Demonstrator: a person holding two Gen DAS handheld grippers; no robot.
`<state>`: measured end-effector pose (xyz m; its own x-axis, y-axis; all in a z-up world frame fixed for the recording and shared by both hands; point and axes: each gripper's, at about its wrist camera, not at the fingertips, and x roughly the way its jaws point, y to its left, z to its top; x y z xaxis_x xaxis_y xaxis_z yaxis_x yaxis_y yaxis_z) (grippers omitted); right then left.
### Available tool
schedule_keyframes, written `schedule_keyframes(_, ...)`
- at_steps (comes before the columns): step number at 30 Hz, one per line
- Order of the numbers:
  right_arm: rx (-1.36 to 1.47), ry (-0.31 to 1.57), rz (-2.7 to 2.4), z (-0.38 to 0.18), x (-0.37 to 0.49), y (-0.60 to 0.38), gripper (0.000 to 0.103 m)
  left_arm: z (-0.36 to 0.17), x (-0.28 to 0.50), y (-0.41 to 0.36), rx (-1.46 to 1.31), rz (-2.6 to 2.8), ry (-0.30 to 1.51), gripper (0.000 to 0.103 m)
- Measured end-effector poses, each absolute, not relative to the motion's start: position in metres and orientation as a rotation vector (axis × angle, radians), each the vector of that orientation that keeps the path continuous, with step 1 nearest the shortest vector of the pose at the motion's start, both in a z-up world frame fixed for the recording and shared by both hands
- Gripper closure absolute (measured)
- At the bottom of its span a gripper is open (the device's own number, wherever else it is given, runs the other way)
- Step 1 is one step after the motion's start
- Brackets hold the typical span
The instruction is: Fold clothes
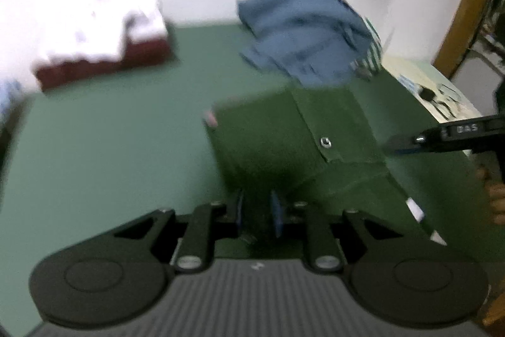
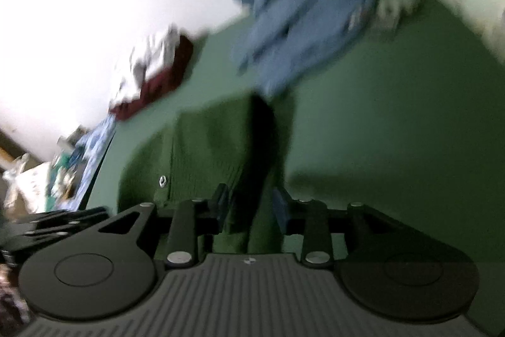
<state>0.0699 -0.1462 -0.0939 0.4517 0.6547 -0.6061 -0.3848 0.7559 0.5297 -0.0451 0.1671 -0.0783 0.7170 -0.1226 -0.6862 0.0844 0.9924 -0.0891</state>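
Note:
A dark green garment [image 1: 284, 131] with a metal snap lies partly folded on the green table [image 1: 110, 131]. My left gripper [image 1: 258, 212] is shut on its near edge, with the cloth bunched between the blue pads. In the right wrist view the same green garment [image 2: 208, 147] runs up between the fingers of my right gripper [image 2: 251, 207]. Those jaws stand apart and open, with a dark fold of cloth loose in the gap. From the left wrist view, the right gripper [image 1: 407, 144] reaches in from the right edge, at the garment's side.
A crumpled blue garment [image 1: 303, 33] lies at the back of the table, over a striped cloth [image 1: 372, 52]. A folded white and maroon stack [image 1: 104, 43] sits at the back left by the white wall. Small items lie on a pale surface [image 1: 442, 90] at the right.

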Motion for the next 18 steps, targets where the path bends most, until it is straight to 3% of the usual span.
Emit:
schedule_keyframes(4,0.315,0.767,0.7,-0.074,0.081,-0.119,0.071,-0.068,-0.011,0.168,-0.043,-0.114,0.68,0.086)
schedule_keyframes(10,0.089,0.749,0.757,-0.095,0.105,-0.052,0.071,-0.124,0.055,0.146,-0.032,-0.163,0.81,0.084)
schedule_keyframes(18,-0.065,0.781,0.757,-0.124,0.077,-0.08,0.073,-0.132,0.02,0.143,0.032,-0.223,0.794,0.082)
